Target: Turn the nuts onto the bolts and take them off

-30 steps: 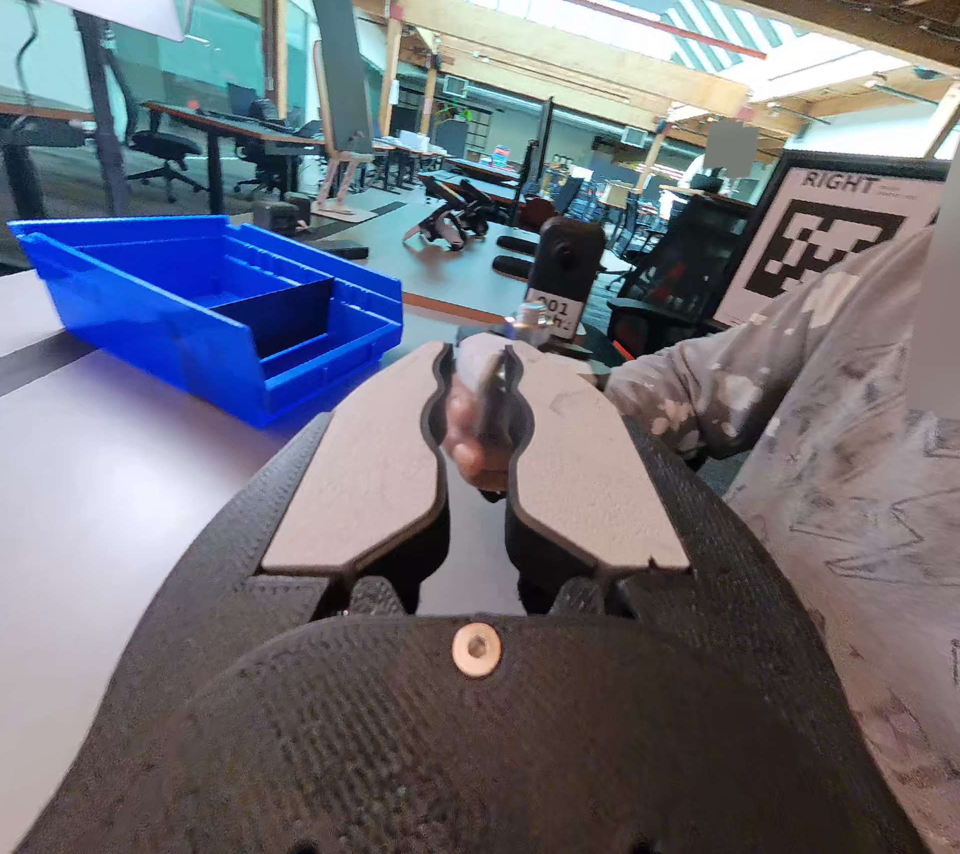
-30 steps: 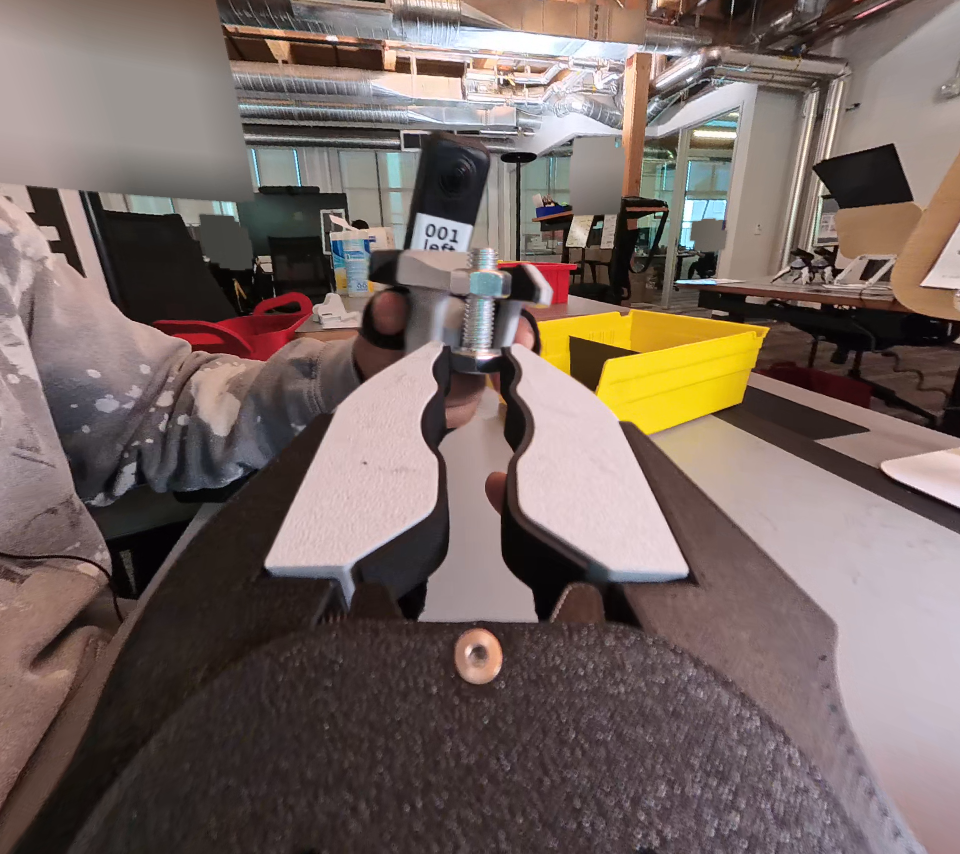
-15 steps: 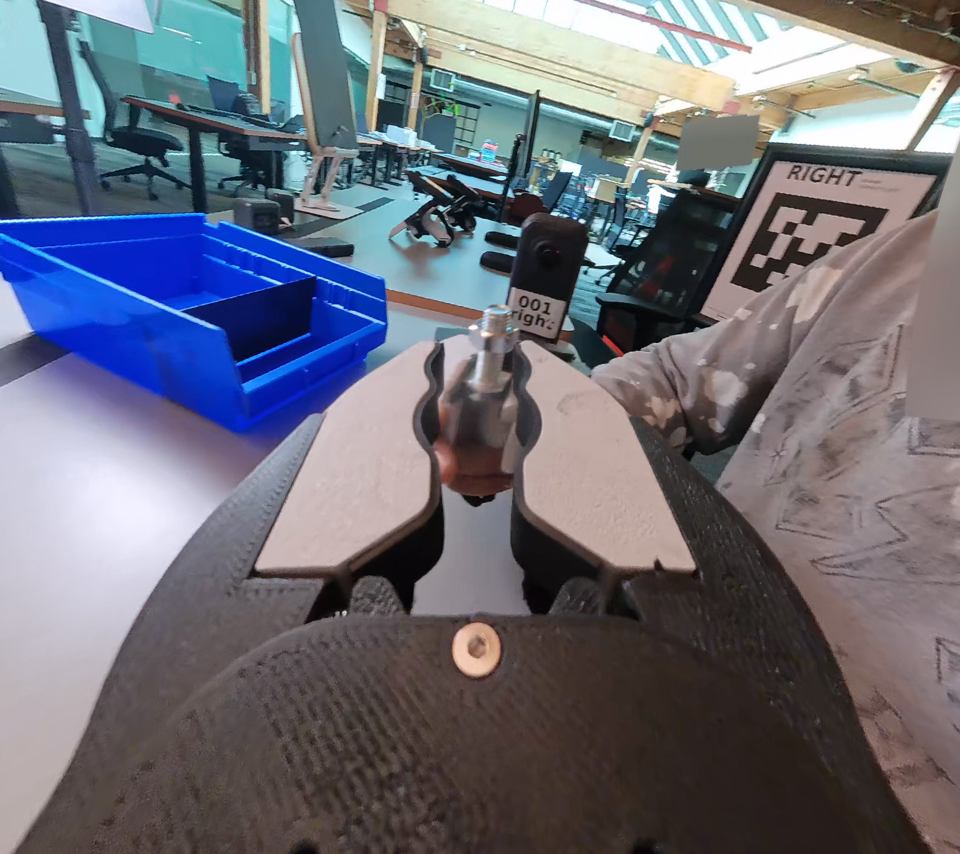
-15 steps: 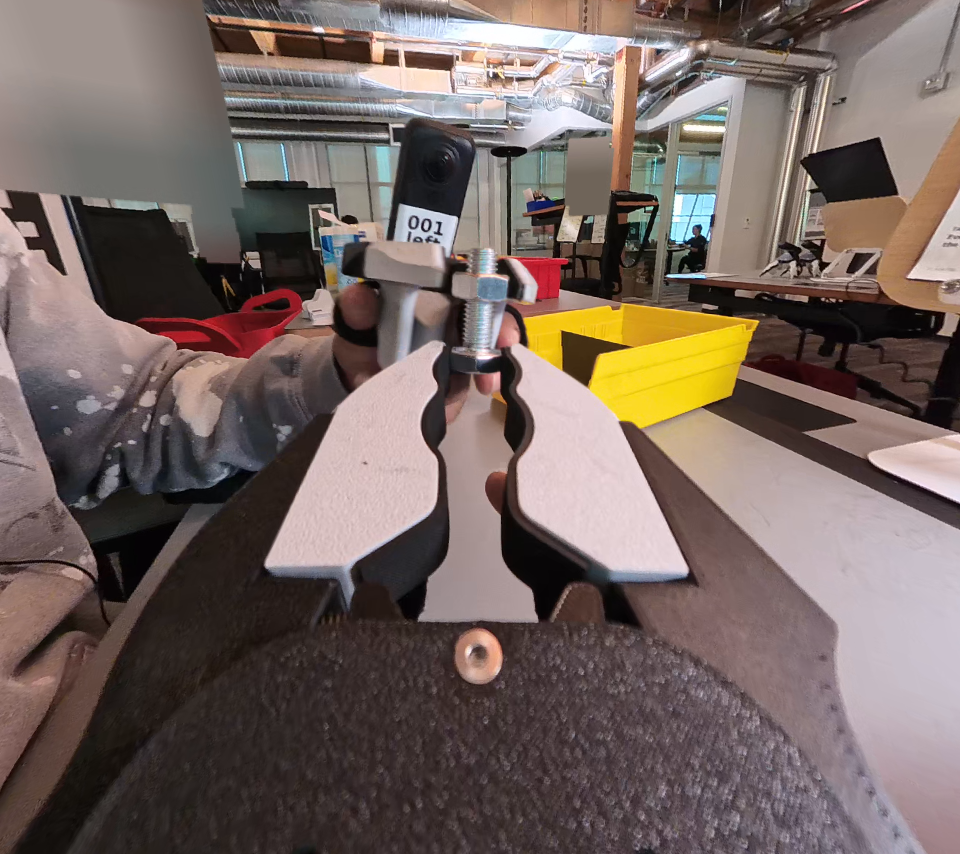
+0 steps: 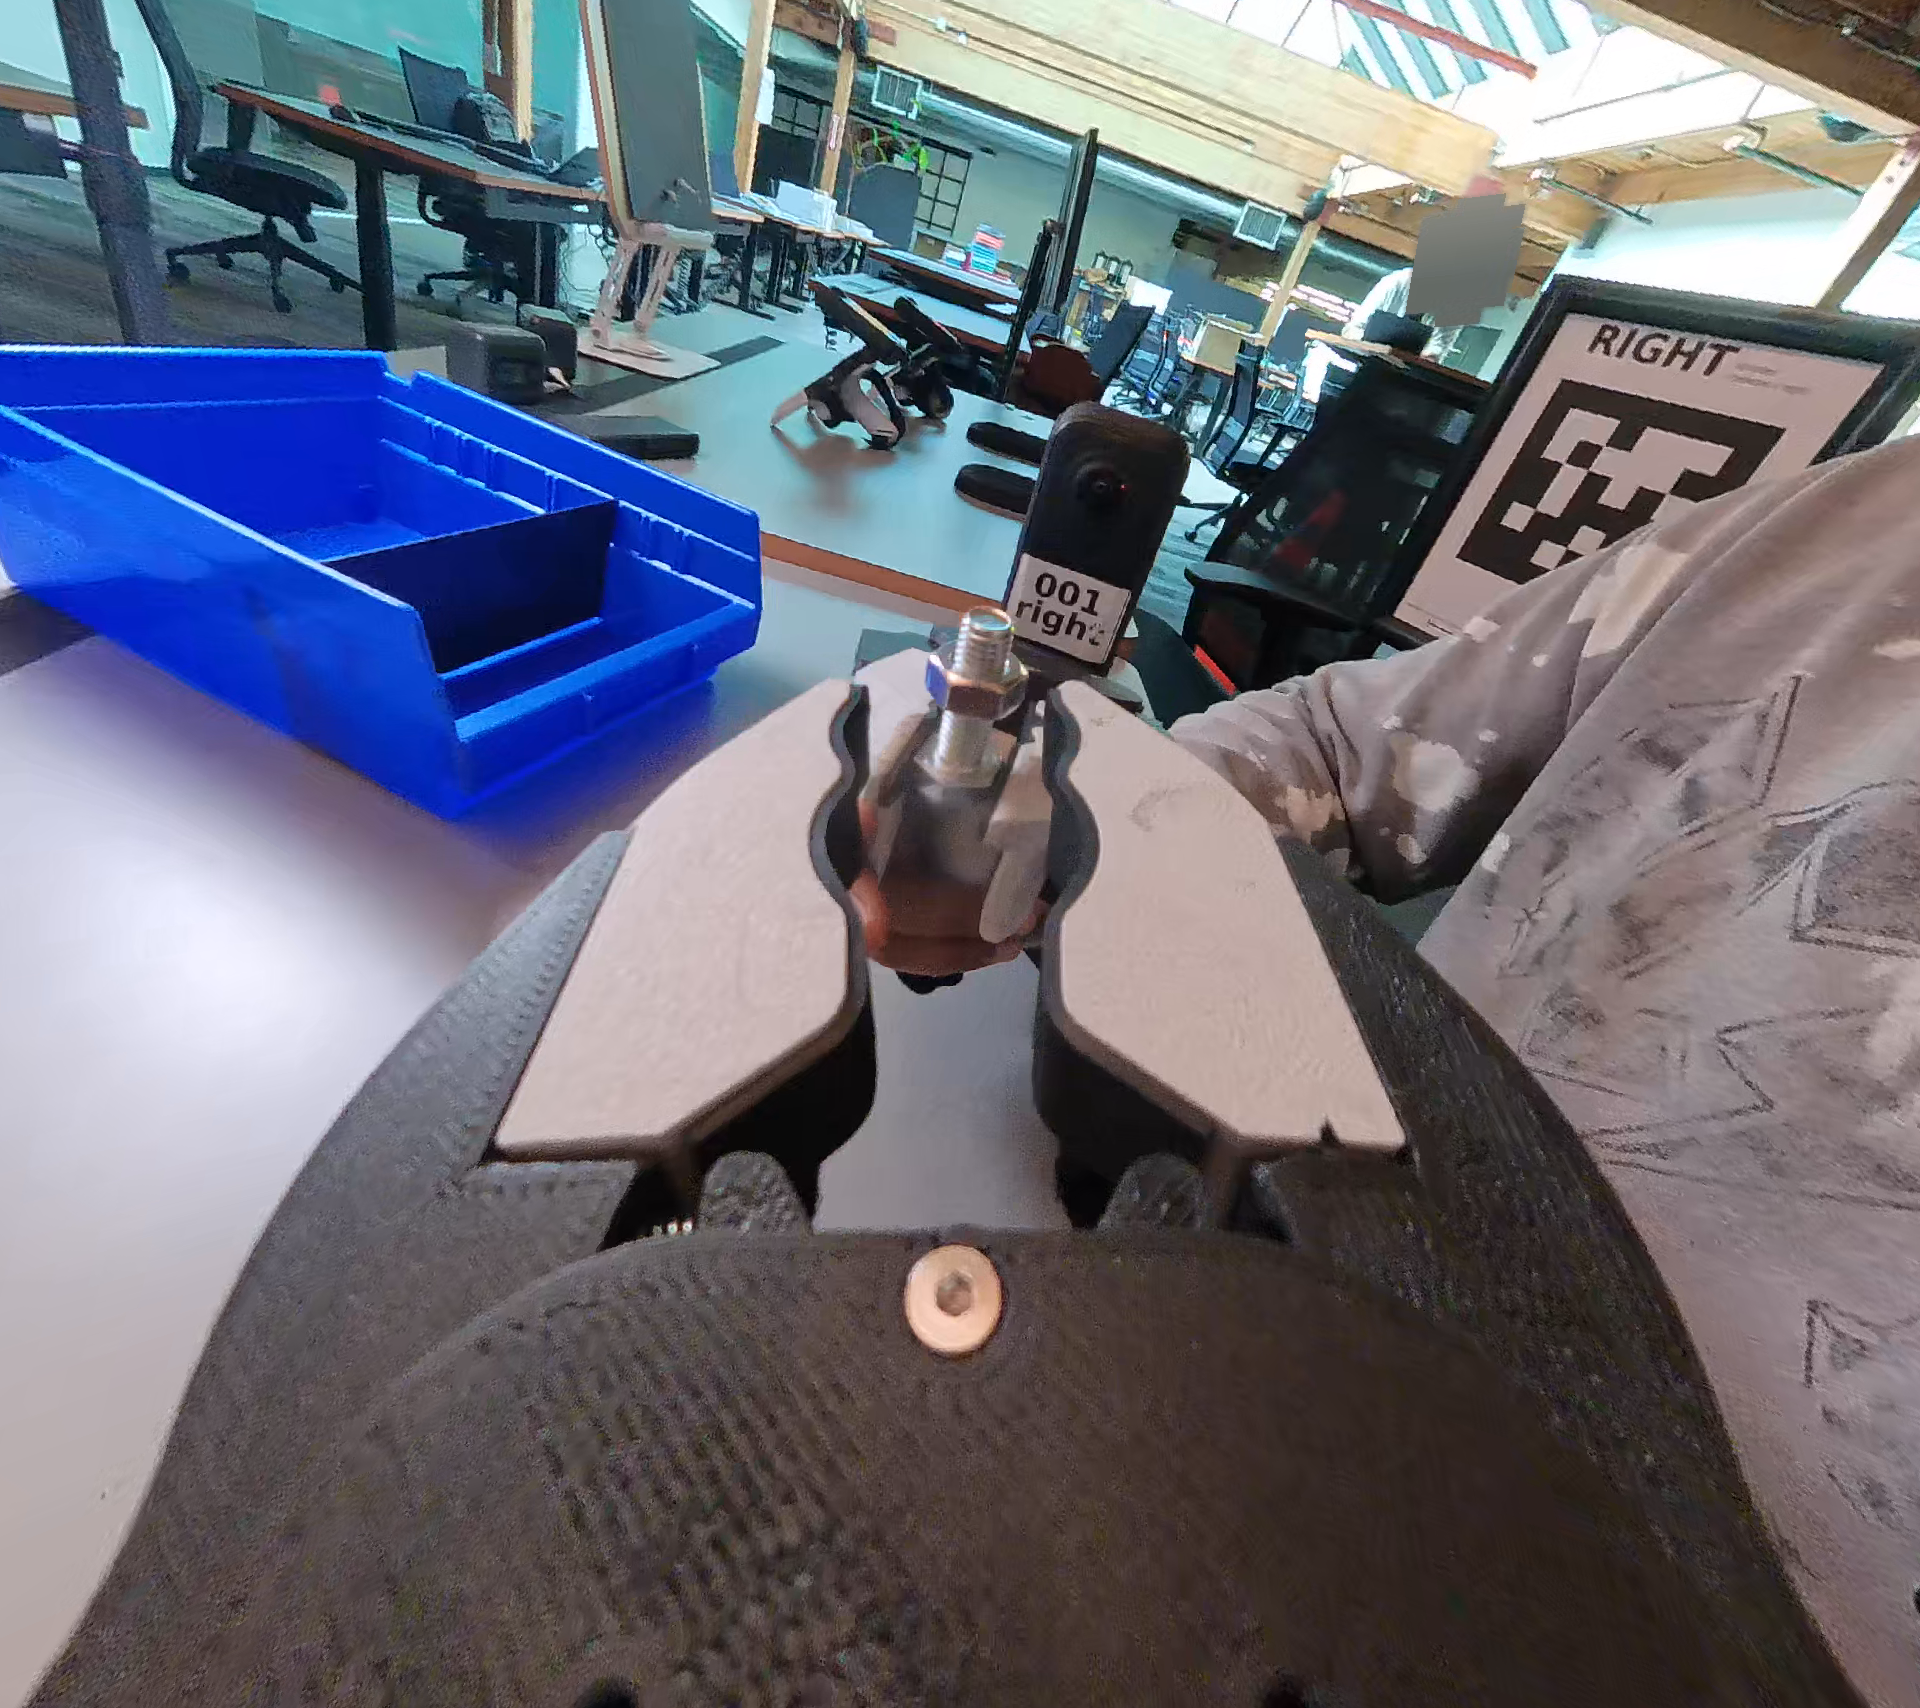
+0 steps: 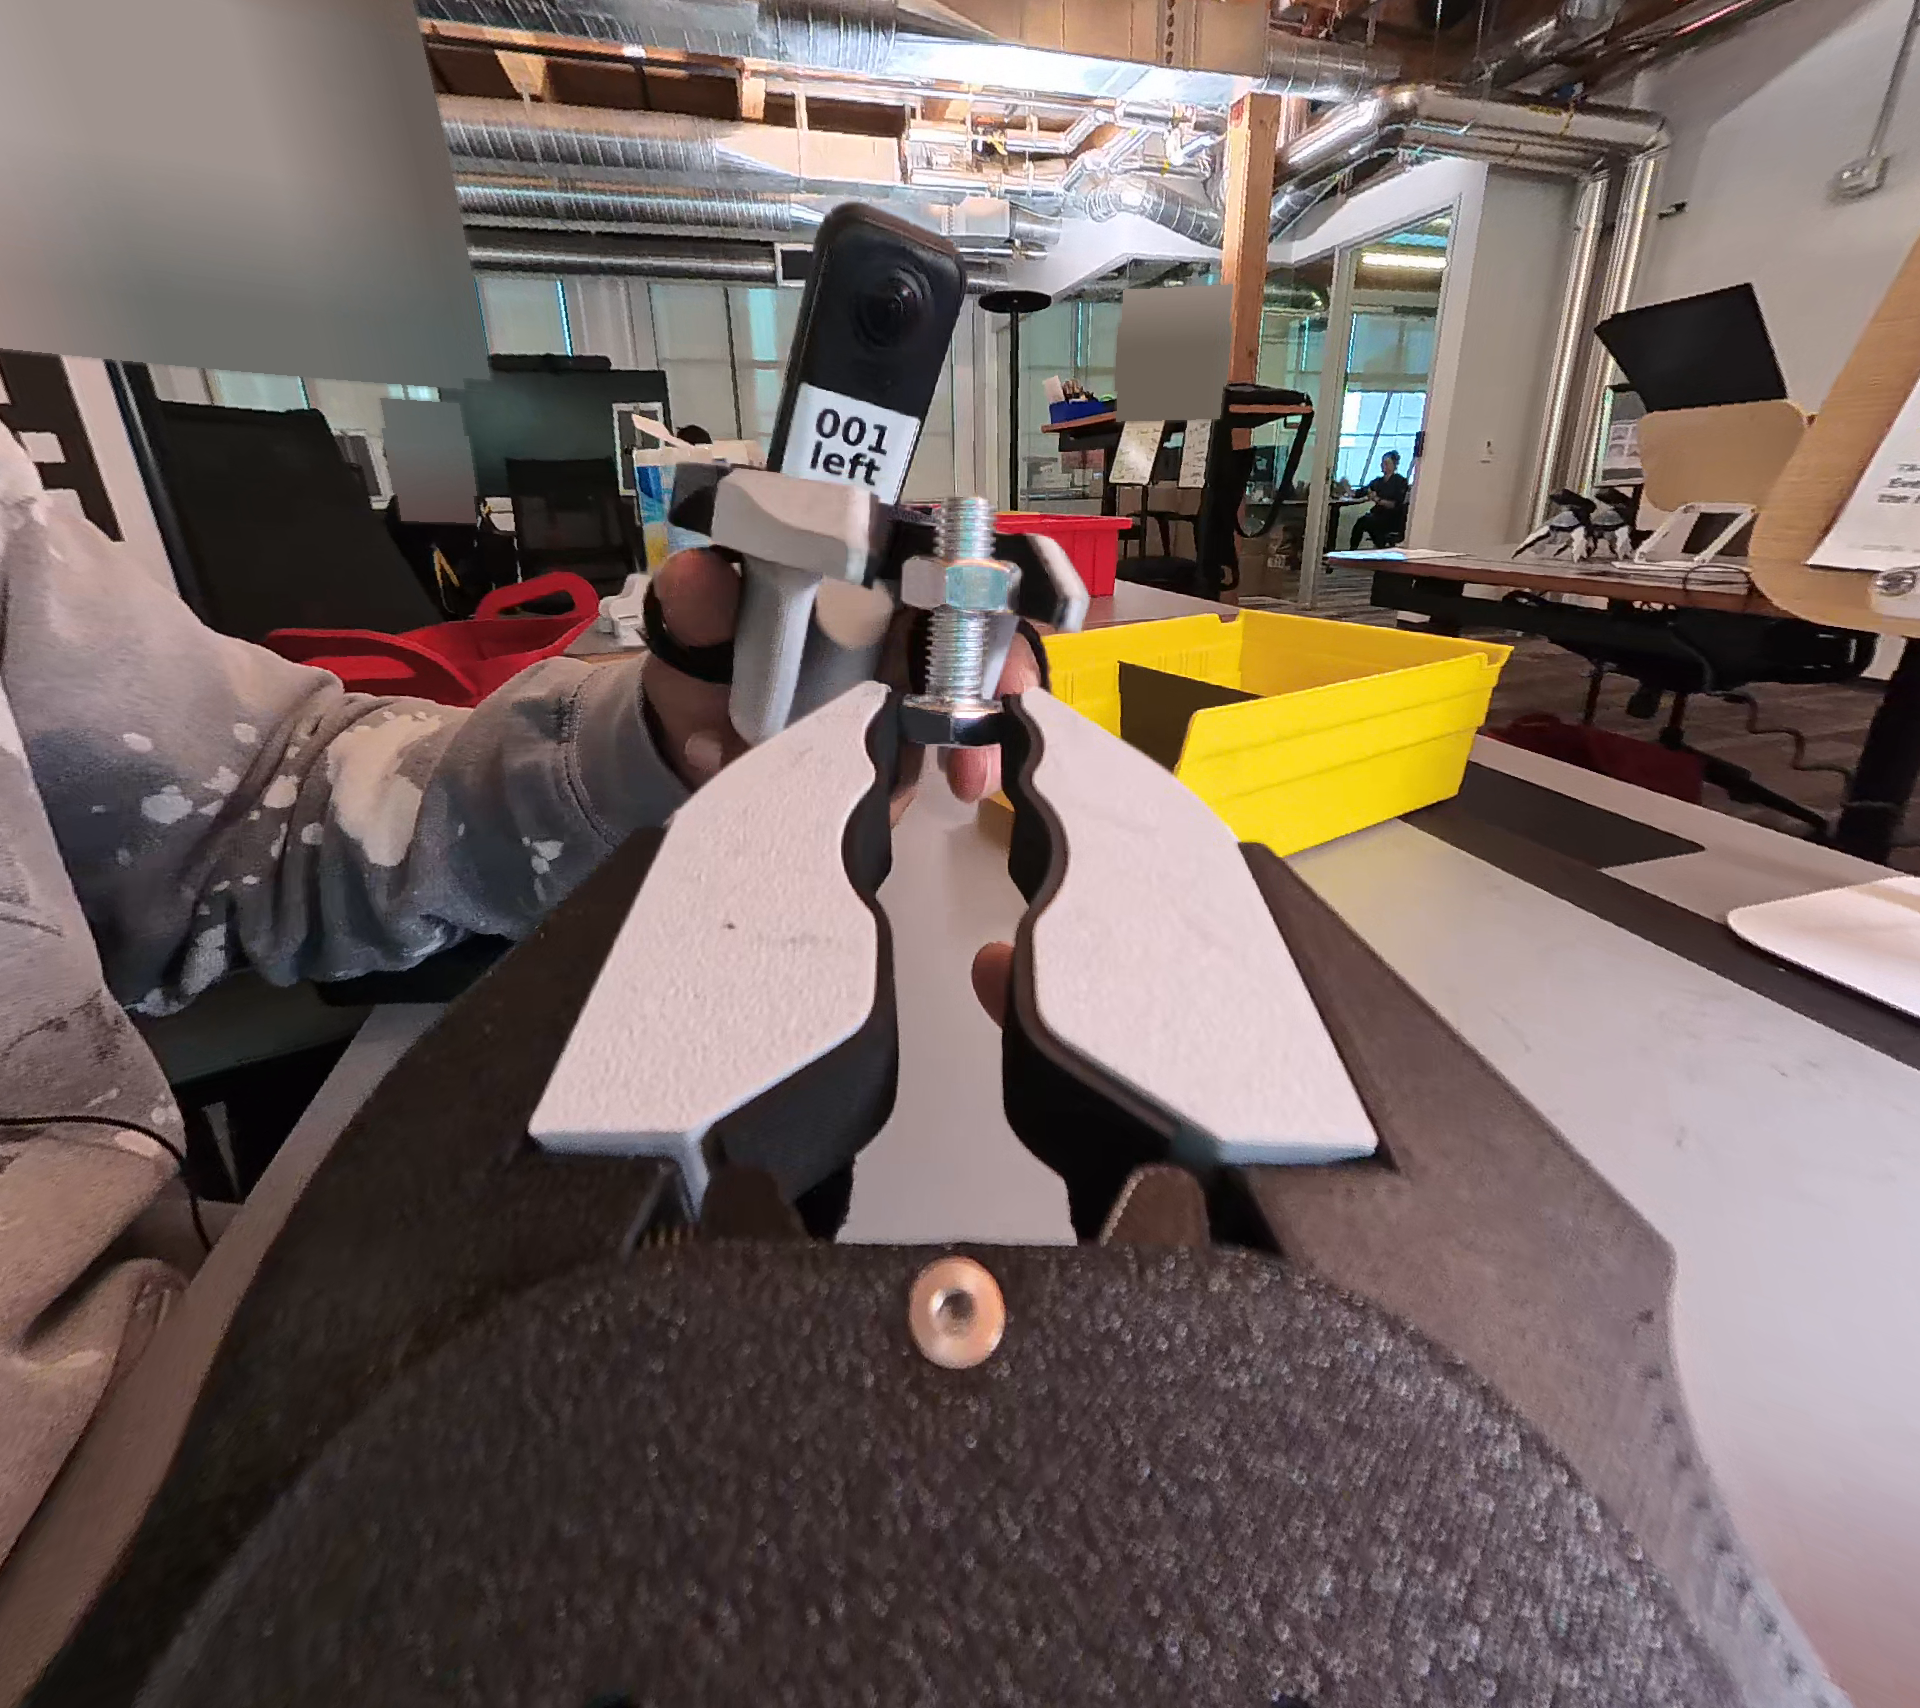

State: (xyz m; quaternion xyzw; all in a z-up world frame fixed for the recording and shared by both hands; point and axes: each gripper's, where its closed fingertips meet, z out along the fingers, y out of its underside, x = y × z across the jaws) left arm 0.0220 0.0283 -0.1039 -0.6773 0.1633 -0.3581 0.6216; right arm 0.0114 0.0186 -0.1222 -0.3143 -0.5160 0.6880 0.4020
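A silver bolt [image 6: 958, 650] stands upright in the air with a hex nut [image 6: 958, 586] partway down its thread. My right gripper [image 6: 953, 708] is shut on the bolt's head from below. My left gripper [image 5: 951, 702] is at nut height, its jaws slightly open on either side of the nut [image 5: 974, 687], with a thin gap showing on one side. In the left wrist view the bolt [image 5: 961, 749] rises between my fingertips, and the right gripper [image 5: 961, 817] shows below them. A hand is behind each gripper.
A blue bin [image 5: 312, 578] with a black divider sits on the grey table [image 5: 208, 931] to the left. A yellow bin [image 6: 1299, 723] is ahead on the right, with red bins [image 6: 416, 650] behind. A person's speckled sleeve [image 5: 1558, 775] fills the right side. Left and right tips are no more than a few centimetres apart.
The left gripper's jaws have loosened from the nut, leaving a small gap. The nut sits slightly lower on the thread. The right gripper still holds the bolt head.
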